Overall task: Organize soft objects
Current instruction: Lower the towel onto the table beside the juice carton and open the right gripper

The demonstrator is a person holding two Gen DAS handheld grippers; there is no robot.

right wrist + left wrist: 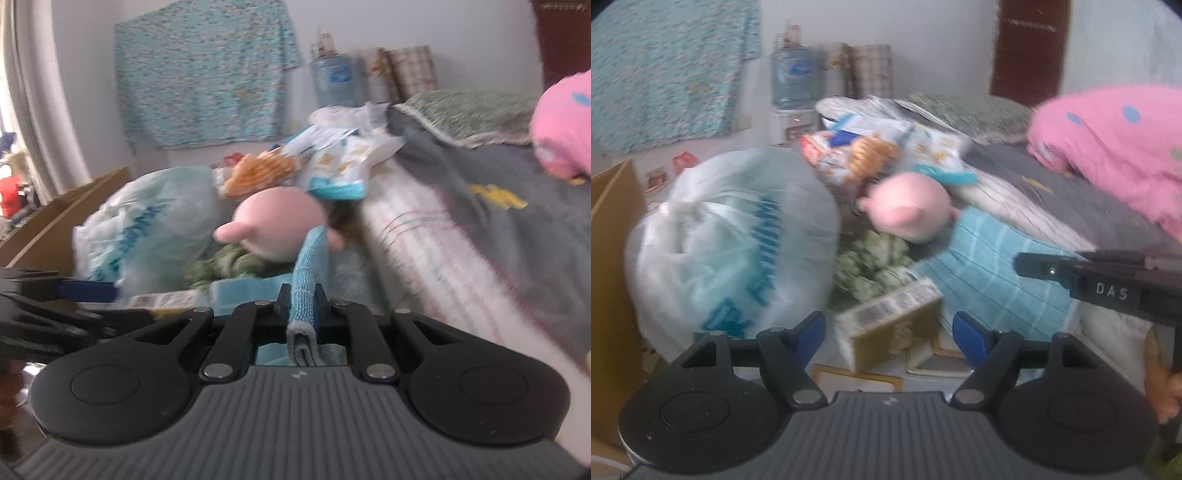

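My right tongs (303, 295) were clamped on the blue towel (309, 258), which draped beside the bed (424, 236) under the pink plush toy (277, 221). My left tongs (889, 332) stood apart, empty.

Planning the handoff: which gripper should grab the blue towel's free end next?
Left. The left gripper has open, empty jaws pointing at the spread blue towel. The right gripper is already shut on one end.

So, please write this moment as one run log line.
left gripper: open, empty | right gripper: shut on blue towel | pink plush: on pile
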